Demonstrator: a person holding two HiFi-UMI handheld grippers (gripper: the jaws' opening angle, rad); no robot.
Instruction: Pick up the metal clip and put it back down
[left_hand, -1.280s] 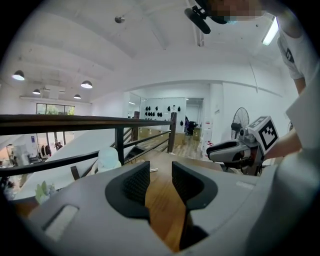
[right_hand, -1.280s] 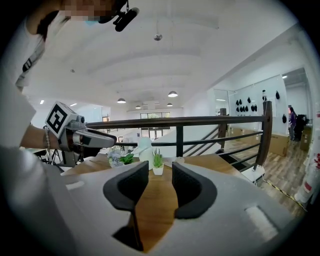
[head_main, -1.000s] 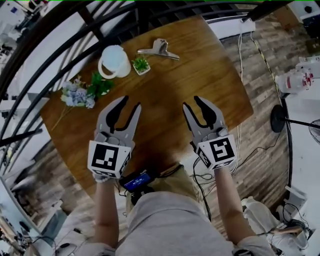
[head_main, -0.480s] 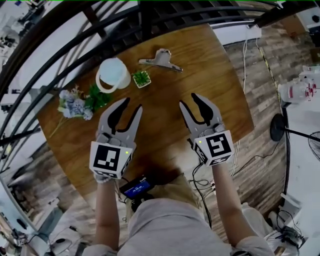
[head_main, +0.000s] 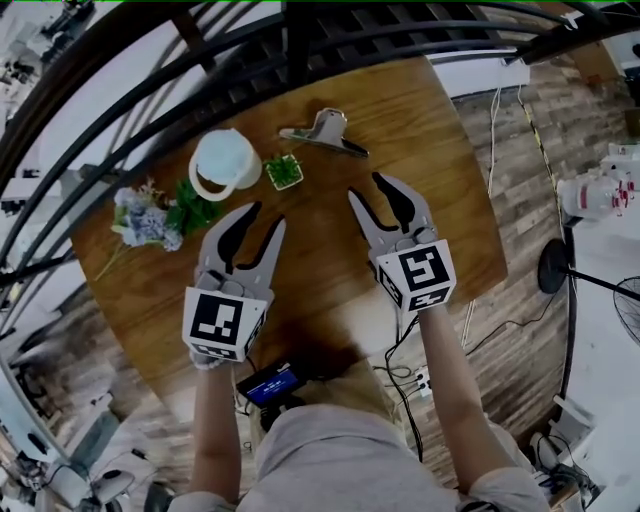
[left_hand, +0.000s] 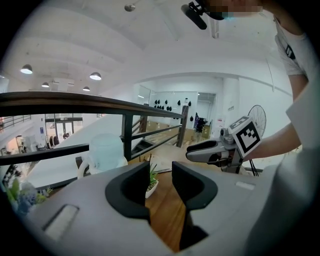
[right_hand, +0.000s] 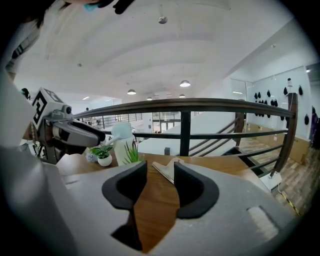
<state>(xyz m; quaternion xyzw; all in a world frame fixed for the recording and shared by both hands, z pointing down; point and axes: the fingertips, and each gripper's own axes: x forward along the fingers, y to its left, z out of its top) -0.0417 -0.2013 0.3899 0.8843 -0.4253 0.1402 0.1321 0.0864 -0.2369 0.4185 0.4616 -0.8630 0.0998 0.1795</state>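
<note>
- Now, the metal clip (head_main: 322, 132) lies on the desk (head_main: 330, 260) in the upper middle of the head view, near the far edge. It sits just right of a small potted plant (head_main: 284, 170) and a white jug (head_main: 224, 163), and nothing touches it.
- Right tool (head_main: 366, 187): the jaws are apart and have just been opening, with nothing between them. In the right gripper view the clip shows ahead through the gap, a little right of centre and not yet reached.
- Left tool (head_main: 268, 215): the jaws stand partly apart and empty, left of centre in the head view and over bare wood.
- We judge the step in hand to be the approach to the clip with the right tool.
- To do it well, we would steer until the clip sits in the middle of the gap, then come in low along the desk.
- The raised handle part looks the better hold. The flat blade lies too close to the wood for a pad to get under.
- We expect thin metal to skate on the wood, so both pads should meet it together before any lift.
- The plant stands at the clip's left, so we would keep the near jaw clear of it.
- The left tool is not needed and is best kept where it is.
</note>
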